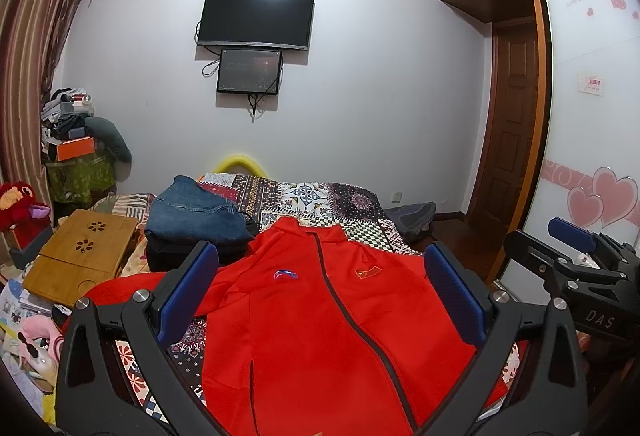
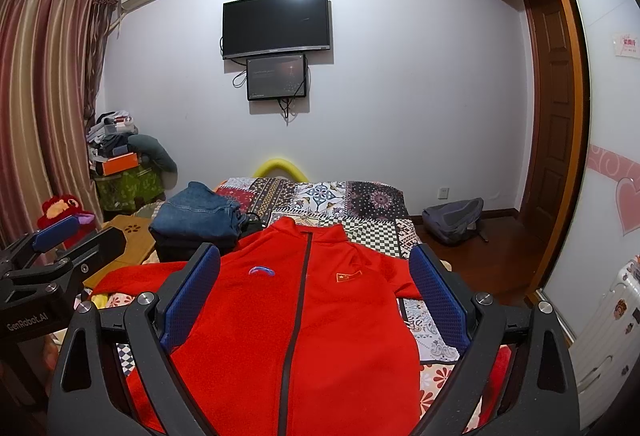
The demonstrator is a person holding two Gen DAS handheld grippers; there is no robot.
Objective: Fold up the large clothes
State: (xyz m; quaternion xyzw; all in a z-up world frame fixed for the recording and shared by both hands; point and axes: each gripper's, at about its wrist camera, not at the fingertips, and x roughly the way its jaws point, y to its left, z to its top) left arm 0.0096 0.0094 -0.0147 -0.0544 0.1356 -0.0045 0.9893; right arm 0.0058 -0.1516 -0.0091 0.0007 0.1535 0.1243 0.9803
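Observation:
A red zip-up jacket (image 1: 300,336) (image 2: 248,336) lies front-up on the patchwork bed cover (image 1: 320,195) (image 2: 360,195), collar at the far end, zipper closed. One sleeve stretches out to the left (image 1: 120,284). My left gripper (image 1: 320,290) hovers open above the jacket's chest, its blue pads (image 1: 192,288) wide apart with nothing between them. My right gripper (image 2: 316,294) is also open and empty over the jacket, just to the right of the left one. Each gripper shows in the other's view: the right one (image 1: 556,242), the left one (image 2: 76,240).
A stack of folded jeans (image 1: 196,211) (image 2: 196,211) sits at the jacket's far left. A bamboo lap table (image 1: 80,252) and a red plush toy (image 1: 16,203) lie left of the bed. A grey backpack (image 2: 452,220) is on the floor, a white suitcase (image 2: 608,316) at right.

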